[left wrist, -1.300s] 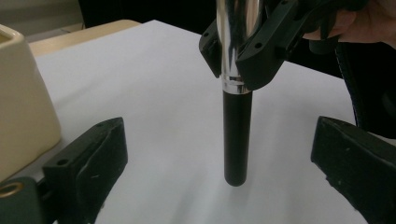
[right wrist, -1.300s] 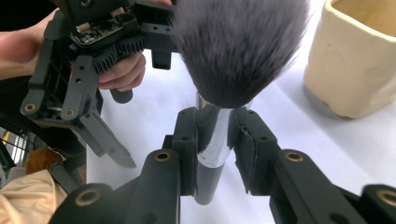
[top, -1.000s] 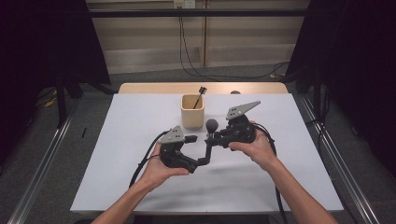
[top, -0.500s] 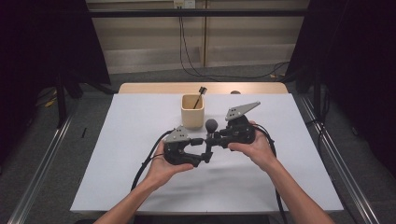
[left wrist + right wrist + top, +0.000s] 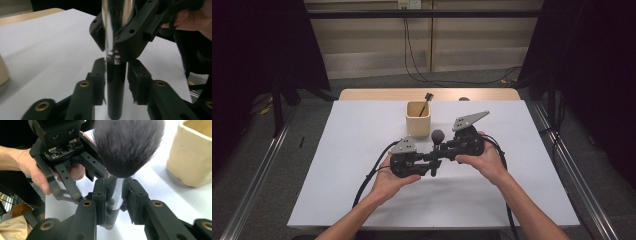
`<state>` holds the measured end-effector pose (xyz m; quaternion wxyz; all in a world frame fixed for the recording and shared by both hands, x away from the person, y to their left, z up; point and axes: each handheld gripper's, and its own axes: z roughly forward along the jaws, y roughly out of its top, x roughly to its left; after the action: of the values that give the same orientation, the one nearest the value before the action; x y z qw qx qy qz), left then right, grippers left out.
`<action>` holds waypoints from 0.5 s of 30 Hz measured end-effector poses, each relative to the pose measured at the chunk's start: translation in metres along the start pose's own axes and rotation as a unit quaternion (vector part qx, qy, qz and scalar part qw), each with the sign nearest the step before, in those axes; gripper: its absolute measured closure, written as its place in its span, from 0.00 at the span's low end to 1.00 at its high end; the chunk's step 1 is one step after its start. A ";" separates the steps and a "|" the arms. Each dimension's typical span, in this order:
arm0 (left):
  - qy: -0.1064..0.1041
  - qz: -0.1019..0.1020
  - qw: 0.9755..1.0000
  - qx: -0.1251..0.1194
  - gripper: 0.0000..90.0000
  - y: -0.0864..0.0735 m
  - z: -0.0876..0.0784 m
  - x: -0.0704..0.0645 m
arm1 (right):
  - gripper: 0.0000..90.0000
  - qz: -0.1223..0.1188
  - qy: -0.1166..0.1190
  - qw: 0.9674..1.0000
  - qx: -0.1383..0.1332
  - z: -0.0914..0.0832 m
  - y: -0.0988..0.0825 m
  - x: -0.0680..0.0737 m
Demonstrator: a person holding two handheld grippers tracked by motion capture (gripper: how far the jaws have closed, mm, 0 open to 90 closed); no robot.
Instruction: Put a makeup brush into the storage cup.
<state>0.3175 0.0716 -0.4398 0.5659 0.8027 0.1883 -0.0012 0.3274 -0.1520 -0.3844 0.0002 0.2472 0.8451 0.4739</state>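
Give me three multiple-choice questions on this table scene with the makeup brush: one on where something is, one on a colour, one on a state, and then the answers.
1. Where does the beige cup stand?
A. On the white table, beyond the two grippers
B. On the floor left of the table
C. In the person's left hand

2. What colour are the bristles of the makeup brush?
A. Bright pink
B. Dark grey to black
C. White

3. What is the state of the right gripper?
A. Wide open over the cup
B. Lying alone on the table
C. Shut on the brush's silver ferrule

Answers:
1 A: the high view shows the cup on the table behind the hands.
2 B: the right gripper view shows a dark tuft.
3 C: its pads press both sides of the ferrule, while the left gripper, whose jaws have just been closing, brackets the black handle below.
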 end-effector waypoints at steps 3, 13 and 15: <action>0.002 0.003 1.000 0.002 0.79 0.000 0.000 0.000 | 0.79 0.000 0.001 1.000 -0.001 0.001 0.000 0.000; 0.002 -0.001 1.000 0.006 0.83 0.001 -0.002 0.002 | 0.79 0.005 0.002 1.000 -0.003 0.002 0.000 0.000; 0.001 -0.001 1.000 0.001 0.83 0.002 -0.003 0.002 | 0.79 0.006 0.003 1.000 -0.007 0.001 0.000 0.000</action>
<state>0.3196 0.0741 -0.4380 0.5645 0.8032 0.1902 -0.0010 0.3279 -0.1510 -0.3853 -0.0038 0.2505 0.8404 0.4806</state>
